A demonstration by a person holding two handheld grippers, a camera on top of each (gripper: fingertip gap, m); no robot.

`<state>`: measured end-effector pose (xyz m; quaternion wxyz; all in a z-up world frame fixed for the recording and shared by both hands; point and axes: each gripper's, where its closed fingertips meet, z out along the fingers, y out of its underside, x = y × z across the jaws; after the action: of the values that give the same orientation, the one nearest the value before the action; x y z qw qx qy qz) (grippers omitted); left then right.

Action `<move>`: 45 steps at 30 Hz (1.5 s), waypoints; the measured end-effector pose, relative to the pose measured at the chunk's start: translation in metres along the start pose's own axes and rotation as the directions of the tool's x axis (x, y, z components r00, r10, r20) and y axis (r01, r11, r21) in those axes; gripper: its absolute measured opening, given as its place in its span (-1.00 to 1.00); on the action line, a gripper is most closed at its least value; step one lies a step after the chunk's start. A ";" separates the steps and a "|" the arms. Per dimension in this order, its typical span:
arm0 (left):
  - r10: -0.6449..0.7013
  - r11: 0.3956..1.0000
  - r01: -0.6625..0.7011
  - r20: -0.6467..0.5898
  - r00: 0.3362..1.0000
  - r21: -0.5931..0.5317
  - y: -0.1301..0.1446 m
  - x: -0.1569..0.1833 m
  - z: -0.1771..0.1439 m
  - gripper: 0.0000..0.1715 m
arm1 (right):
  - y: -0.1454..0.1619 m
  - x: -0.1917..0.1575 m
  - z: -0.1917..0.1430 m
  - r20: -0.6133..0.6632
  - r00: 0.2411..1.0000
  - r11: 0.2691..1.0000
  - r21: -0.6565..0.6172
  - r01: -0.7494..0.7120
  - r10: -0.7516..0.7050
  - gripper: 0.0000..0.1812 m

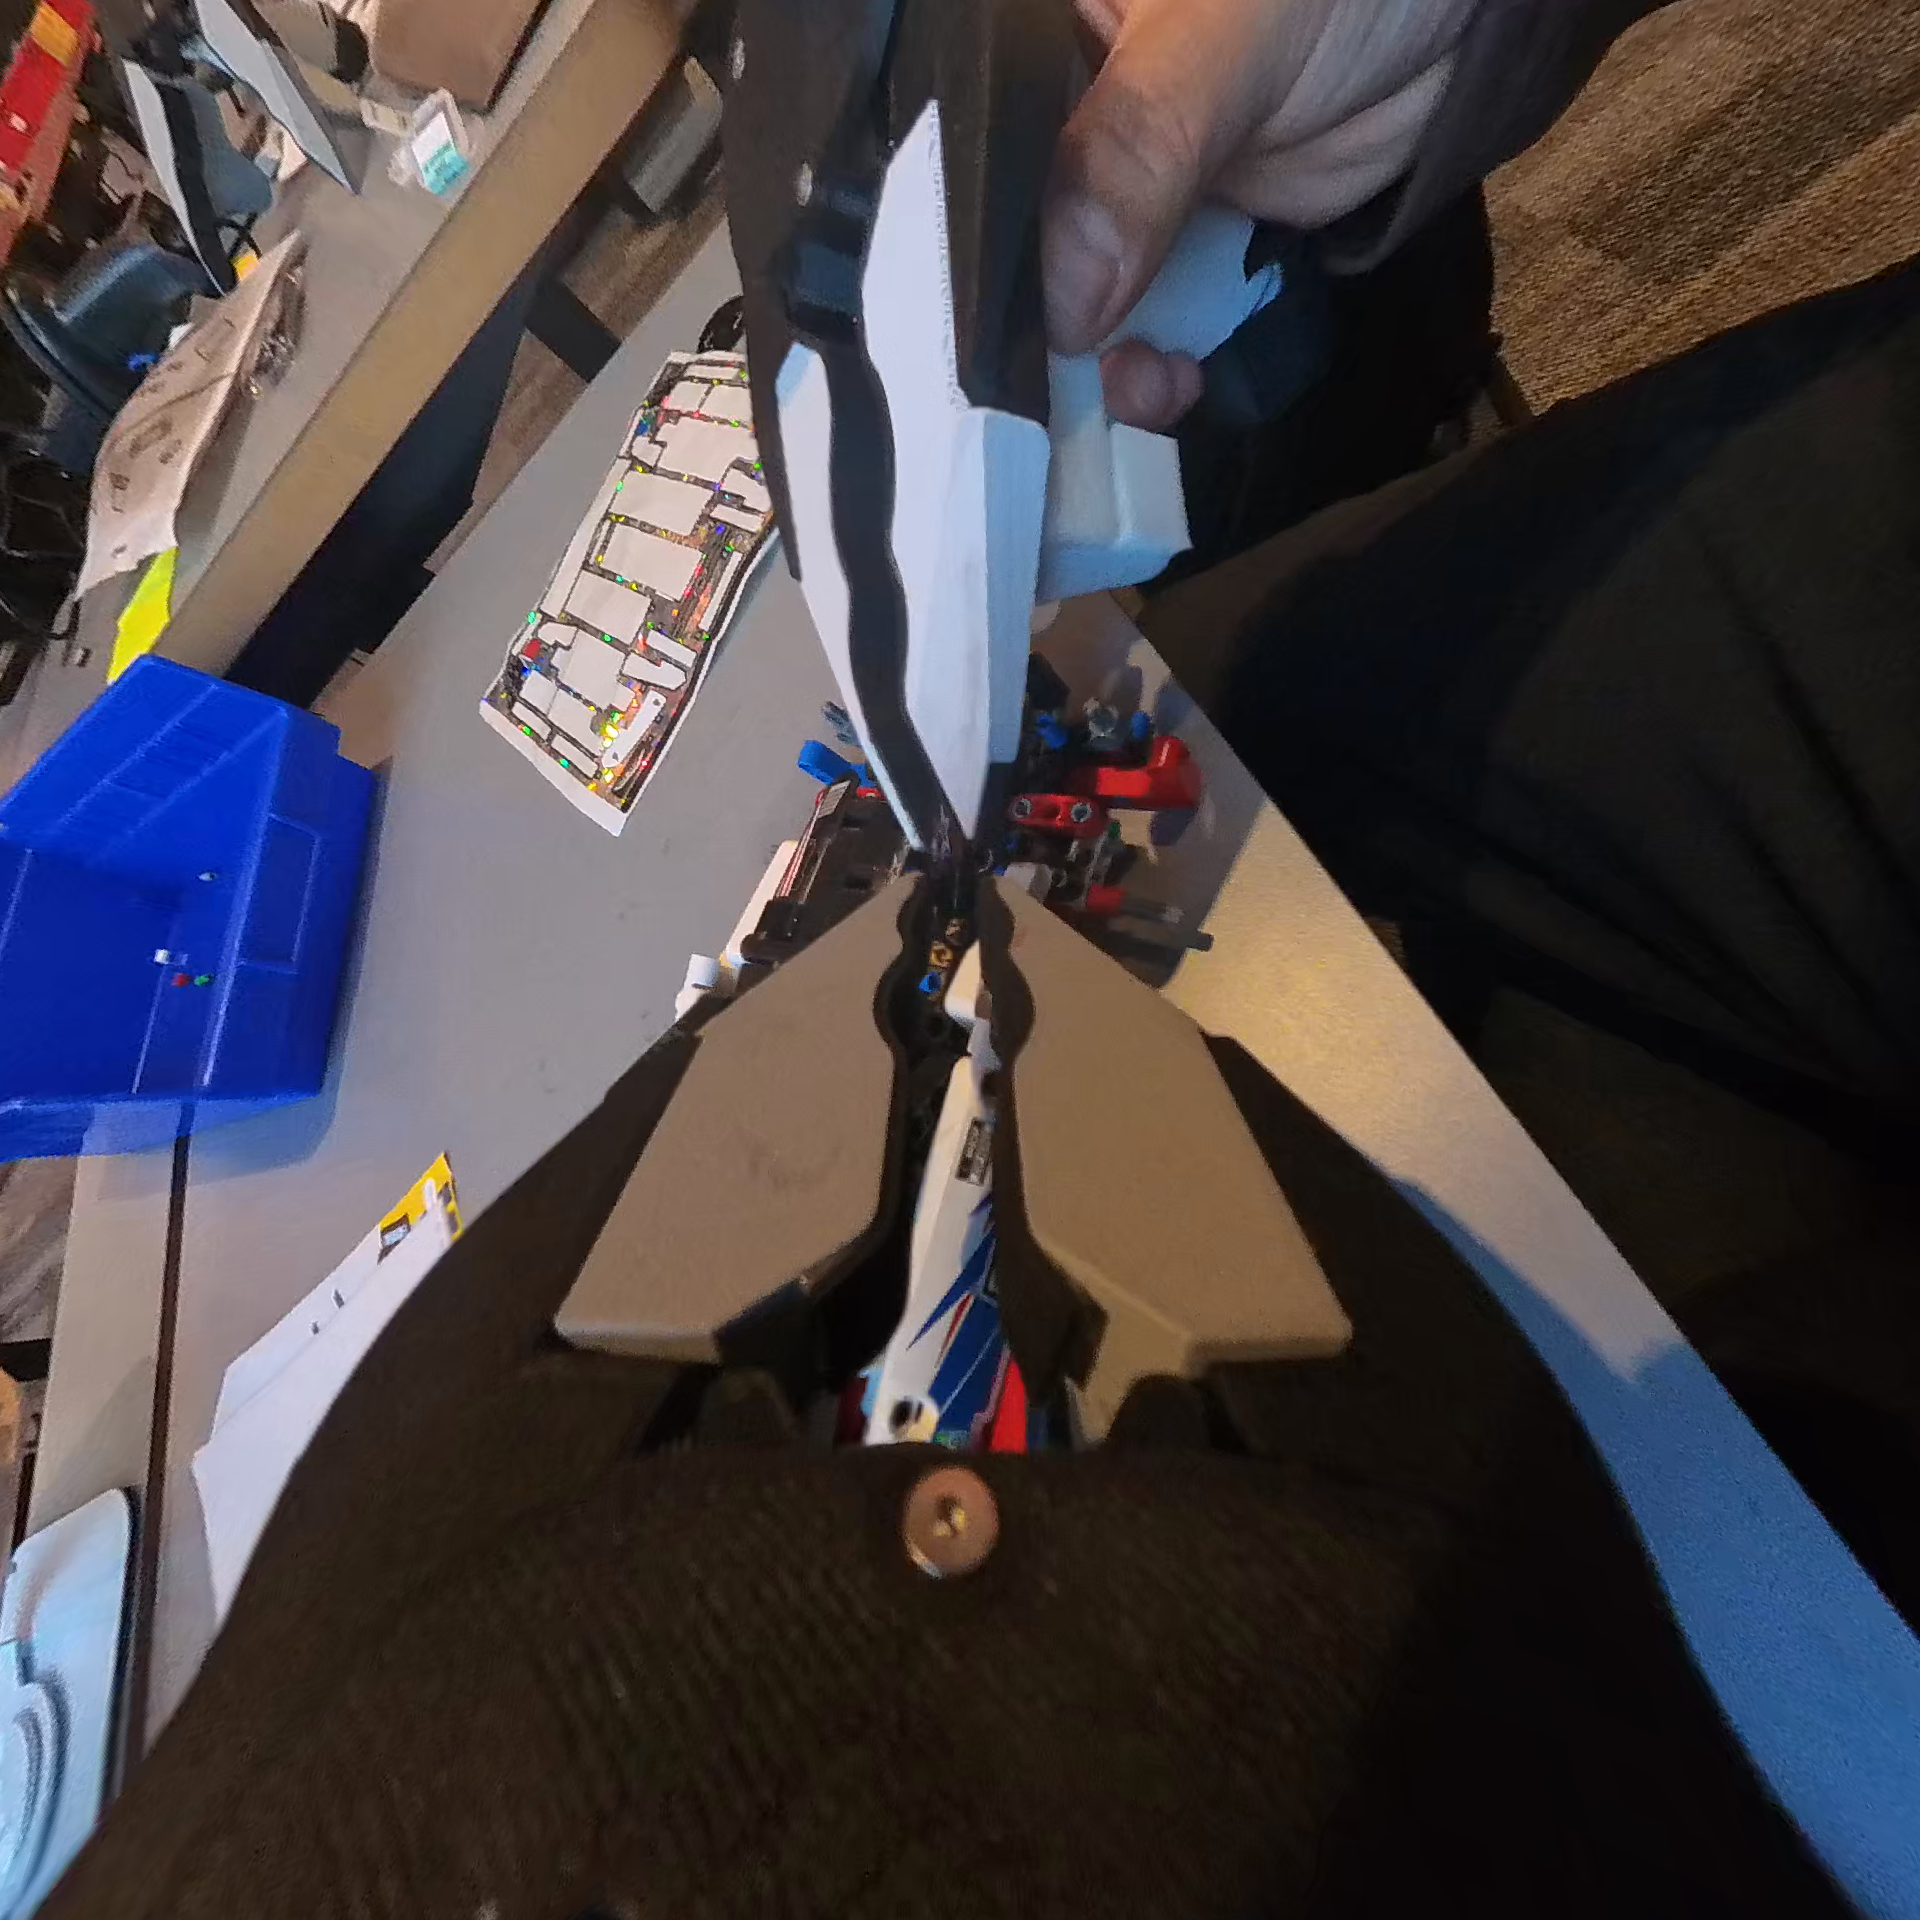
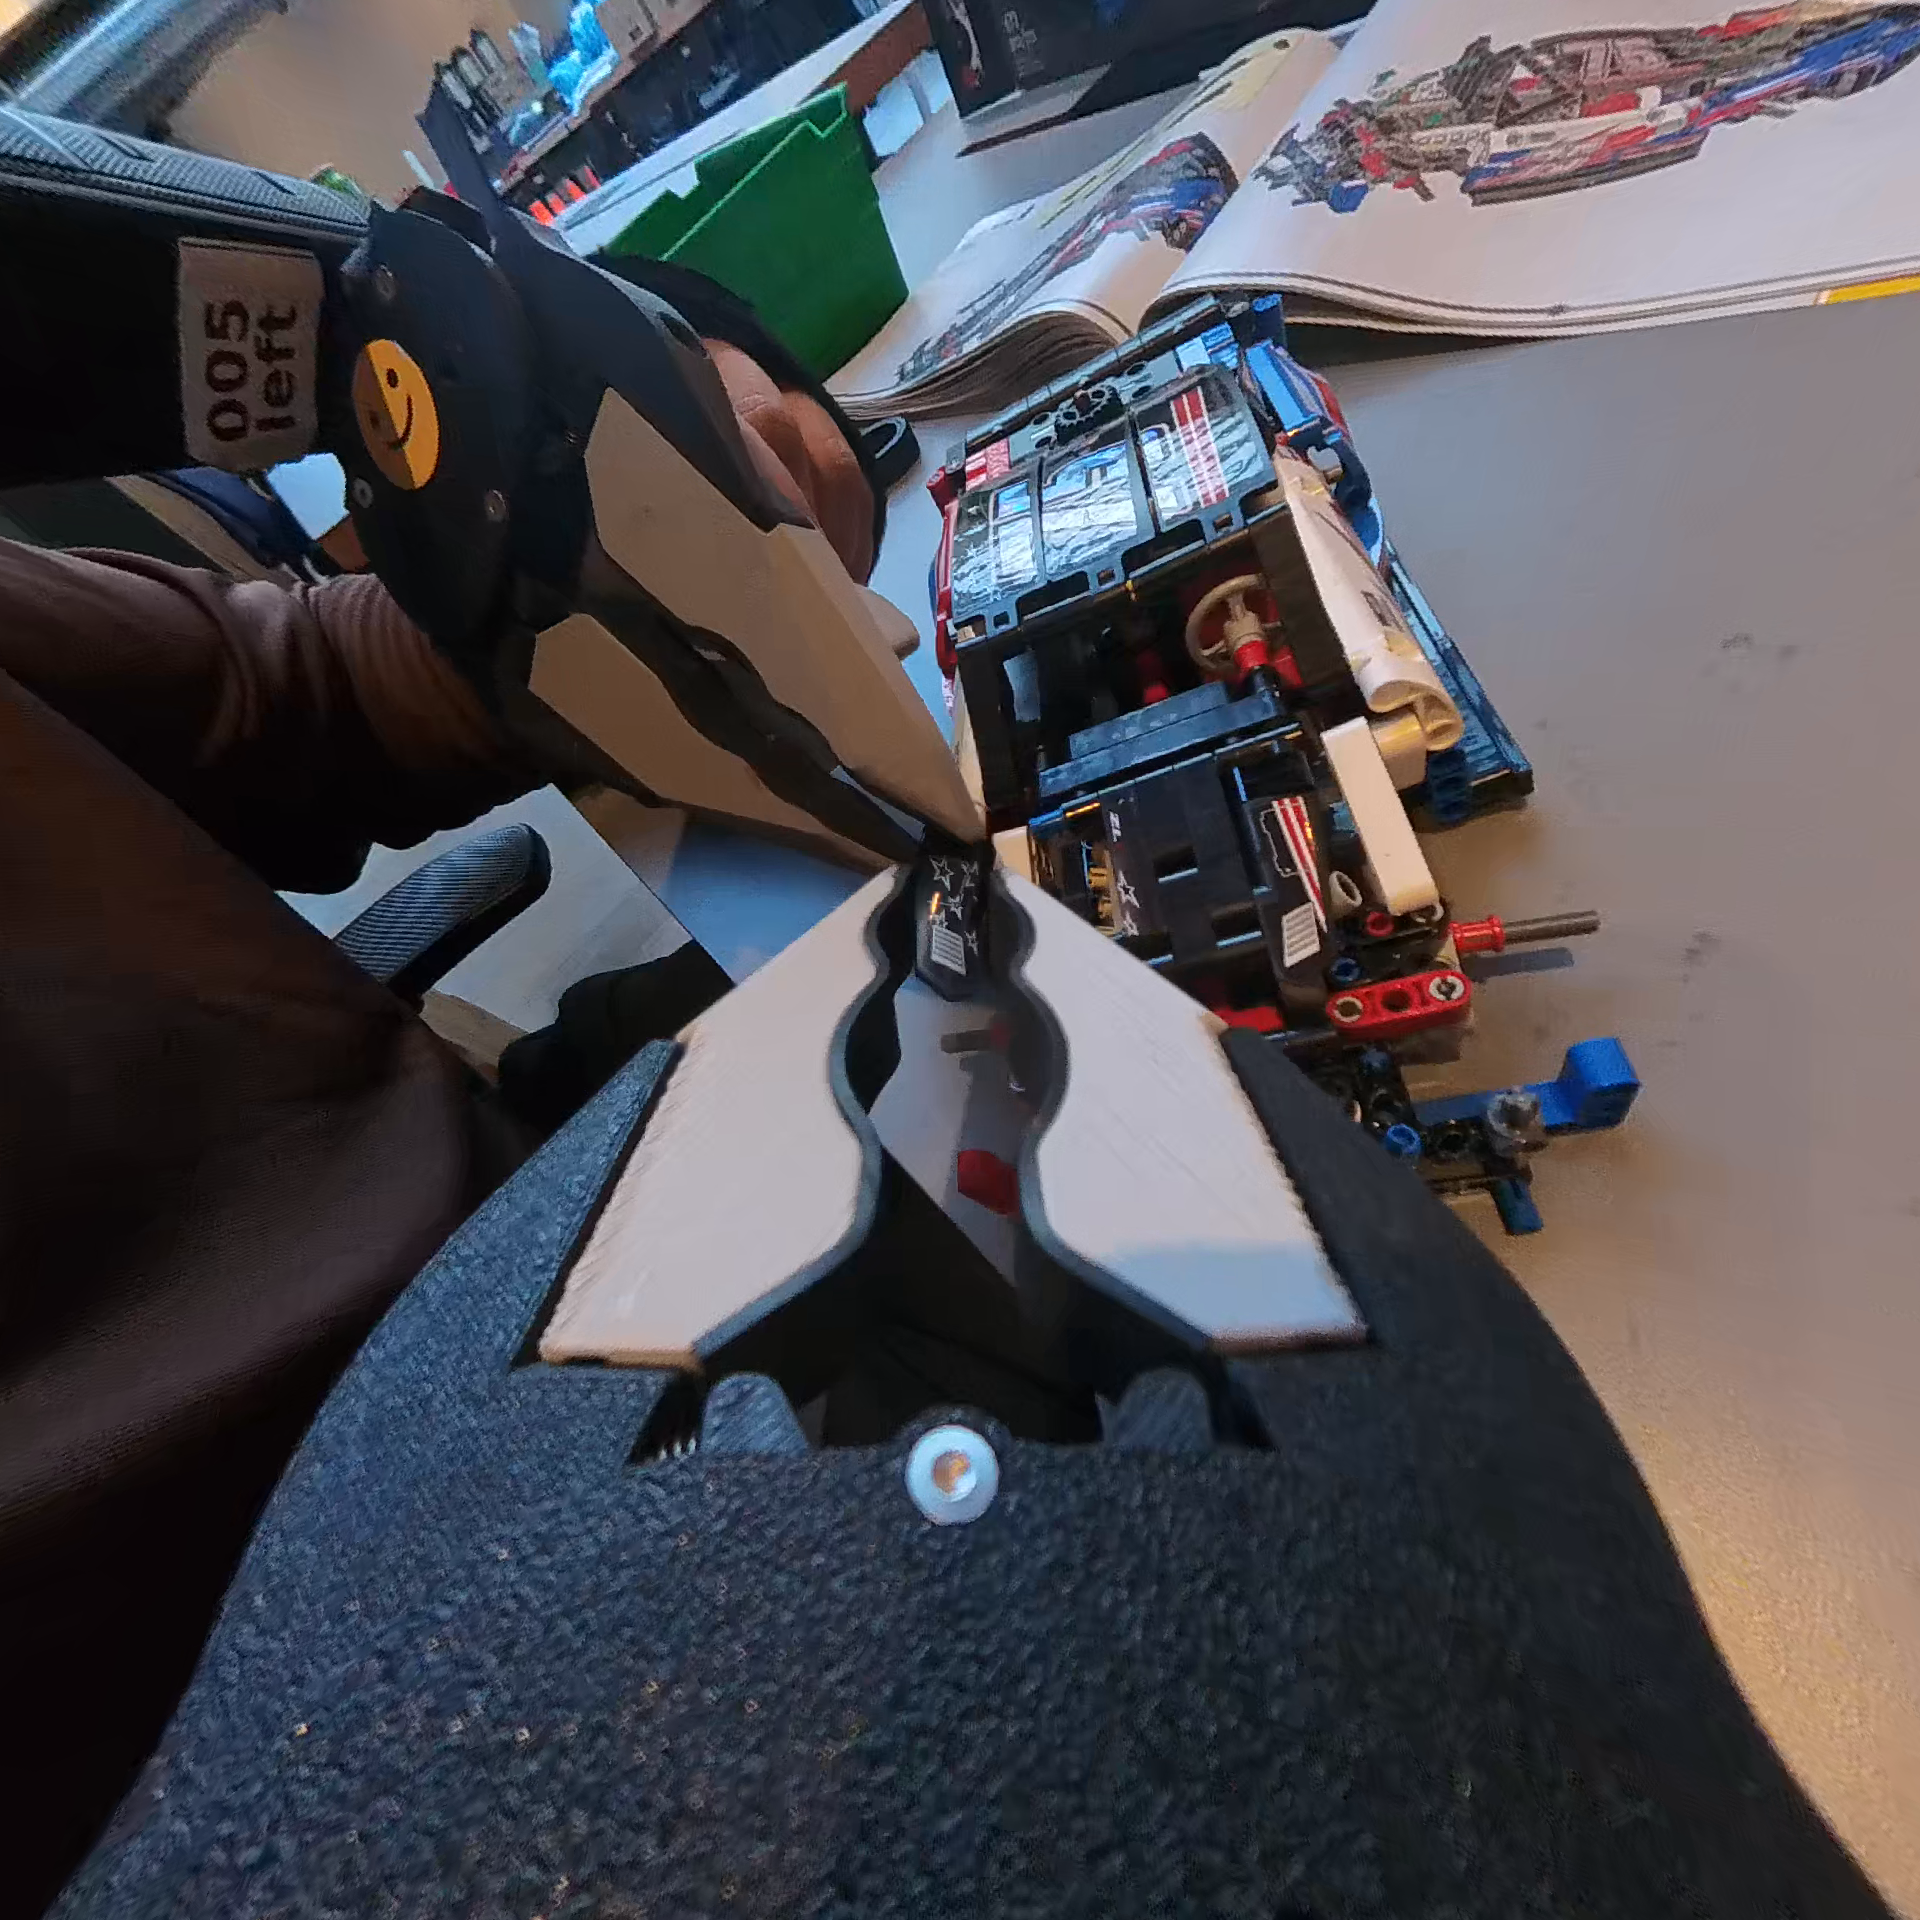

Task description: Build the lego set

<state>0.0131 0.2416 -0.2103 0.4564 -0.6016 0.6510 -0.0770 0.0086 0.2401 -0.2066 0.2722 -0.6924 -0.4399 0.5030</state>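
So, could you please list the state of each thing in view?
Left gripper: shut on the sticker.
Right gripper: shut on the sticker.
Sticker: pinched by both jaws, off the table.
Lego car: part-built, on the table.
Instruction book: open.
Sticker sheet: mostly peeled.

Just beyond the right gripper's (image 2: 951,883) tips, the Lego car (image 2: 1226,707) is glossy hard plastic with shiny foil-like stickers, on a smooth matt grey table (image 2: 1662,727). That gripper's black body is rough and grainy, its pale fingers (image 2: 748,1143) matt with fine ridges. Left of the left gripper (image 1: 951,883) sit a glossy blue plastic bin (image 1: 177,894) and a glittering paper sticker sheet (image 1: 634,582).
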 end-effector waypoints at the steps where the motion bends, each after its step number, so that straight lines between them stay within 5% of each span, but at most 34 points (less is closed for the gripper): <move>1: -0.010 1.000 0.010 -0.001 1.000 0.002 0.000 0.000 0.000 -0.95 | 0.000 0.000 0.000 -0.007 1.000 1.000 0.000 0.004 -0.004 -0.85; 8: -0.184 0.983 0.182 -0.170 0.968 -0.028 -0.002 -0.019 -0.021 -0.66 | 0.004 0.008 -0.001 -0.109 0.988 0.993 -0.053 0.105 -0.110 -0.86; 12: -0.126 0.991 0.112 -0.247 0.961 -0.069 -0.008 -0.045 -0.019 -0.59 | 0.005 0.009 0.004 -0.145 0.975 0.984 -0.084 0.155 -0.166 -0.86; 14: -0.158 0.984 0.118 -0.355 0.921 -0.133 -0.005 -0.045 -0.013 -0.27 | 0.004 0.011 0.005 -0.171 0.966 0.979 -0.096 0.181 -0.195 -0.86; 18: -0.234 0.969 0.156 -0.521 0.820 -0.190 -0.004 -0.038 -0.003 -0.21 | 0.007 0.013 0.007 -0.181 0.959 0.974 -0.103 0.204 -0.219 -0.86; 22: -0.221 0.956 0.070 -0.540 0.812 -0.285 0.016 -0.030 0.008 -0.11 | 0.005 0.016 0.005 -0.187 0.949 0.967 -0.087 0.240 -0.252 -0.86; 32: -0.180 0.954 -0.011 -0.602 0.778 -0.299 0.028 -0.019 0.017 -0.24 | 0.004 0.014 0.011 -0.161 0.906 0.920 -0.089 0.381 -0.391 -0.85; 45: -0.150 0.955 -0.042 -0.600 0.786 -0.294 0.030 -0.020 0.020 -0.28 | 0.008 0.018 0.011 -0.132 0.908 0.912 -0.157 0.378 -0.399 -0.87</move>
<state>0.0028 0.2753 -0.2310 0.1230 -0.6227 0.7502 -0.1852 0.0026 0.2520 -0.2254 0.3567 -0.6451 -0.5768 0.3520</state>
